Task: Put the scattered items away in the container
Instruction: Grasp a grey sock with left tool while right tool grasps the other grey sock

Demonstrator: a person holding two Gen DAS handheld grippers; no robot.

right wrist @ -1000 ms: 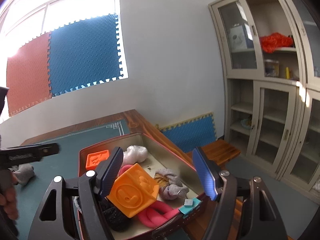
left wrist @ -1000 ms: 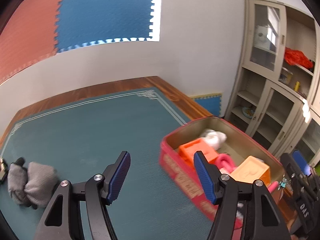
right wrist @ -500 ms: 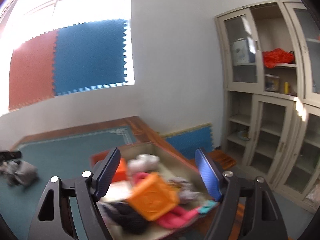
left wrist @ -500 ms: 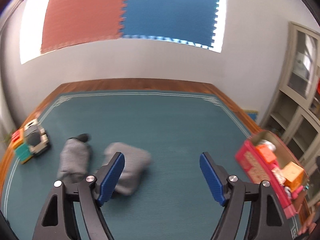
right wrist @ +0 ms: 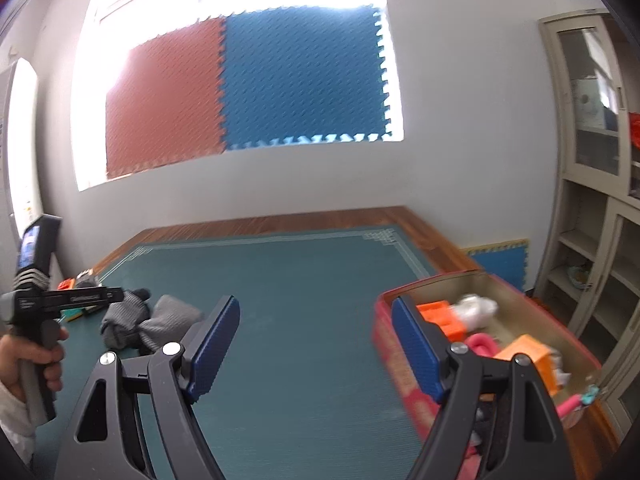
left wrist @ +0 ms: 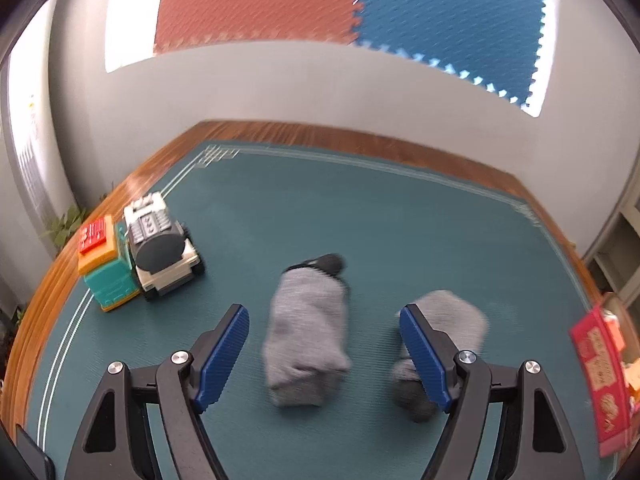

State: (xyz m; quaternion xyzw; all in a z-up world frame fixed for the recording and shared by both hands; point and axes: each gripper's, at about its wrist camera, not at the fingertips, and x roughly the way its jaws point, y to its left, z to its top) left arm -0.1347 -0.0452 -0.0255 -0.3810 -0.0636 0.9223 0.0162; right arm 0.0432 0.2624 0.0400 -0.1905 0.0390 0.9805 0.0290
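Note:
Two rolled grey socks lie on the teal mat: one sock (left wrist: 306, 330) sits between the blue pads of my open left gripper (left wrist: 324, 354), the other sock (left wrist: 448, 322) is partly behind the right pad. A toy truck (left wrist: 154, 248) stands at the mat's left edge. The red container (right wrist: 492, 344), holding orange blocks, a pink ring and cloth, sits at the right behind my open, empty right gripper (right wrist: 316, 346). The right wrist view also shows both socks (right wrist: 140, 322) at the left, beside a hand (right wrist: 24, 356) holding the left gripper.
The teal mat (right wrist: 300, 280) lies on a wooden floor with a wood border. A tall cabinet (right wrist: 596, 200) with glass doors stands at the right wall. Red and blue foam tiles (right wrist: 256, 88) cover a window. The container's red side (left wrist: 600, 376) shows at the left wrist view's right edge.
My left gripper swung left, away from the container, to hover over the grey socks. The right gripper pulled back from over the container and turned left; both stayed open.

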